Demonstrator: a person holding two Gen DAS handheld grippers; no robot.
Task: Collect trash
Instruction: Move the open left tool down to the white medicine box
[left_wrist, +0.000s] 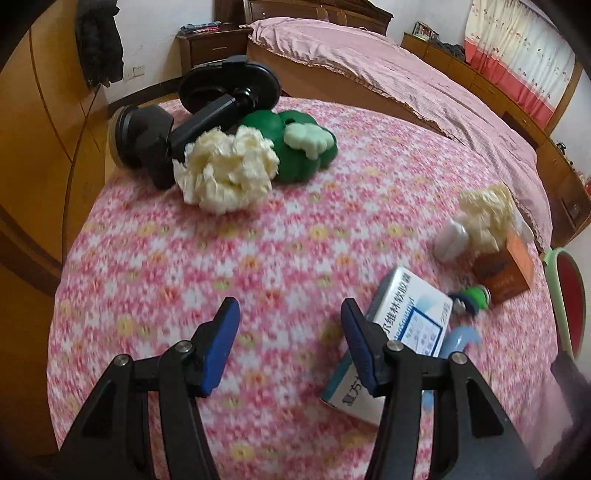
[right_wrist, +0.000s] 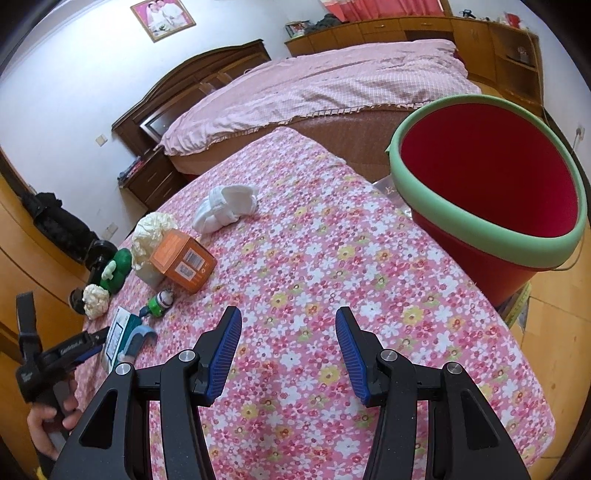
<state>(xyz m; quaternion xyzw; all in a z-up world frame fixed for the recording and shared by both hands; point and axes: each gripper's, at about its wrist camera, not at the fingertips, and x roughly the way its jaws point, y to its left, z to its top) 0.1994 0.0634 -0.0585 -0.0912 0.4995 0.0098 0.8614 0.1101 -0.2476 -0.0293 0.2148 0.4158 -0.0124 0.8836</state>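
Note:
A crumpled cream tissue wad (left_wrist: 227, 170) lies on the floral tablecloth (left_wrist: 258, 258) ahead of my open, empty left gripper (left_wrist: 290, 314). A second wad (left_wrist: 485, 214) sits at the right by an orange box (left_wrist: 506, 269). A white-and-blue medicine box (left_wrist: 399, 332) lies just right of the left gripper's right finger. In the right wrist view my right gripper (right_wrist: 288, 321) is open and empty above the cloth. The red bin with green rim (right_wrist: 491, 192) stands off the table's right edge. A white crumpled tissue (right_wrist: 227, 208), the orange box (right_wrist: 183, 260) and wads (right_wrist: 151, 230) lie ahead to the left.
A green toy (left_wrist: 295, 147) and a black stand (left_wrist: 207, 110) sit at the table's far left. A small green bottle (right_wrist: 159, 302) and a light blue hook (right_wrist: 138, 341) lie near the medicine box (right_wrist: 114, 341). A bed (right_wrist: 314, 92) is beyond the table.

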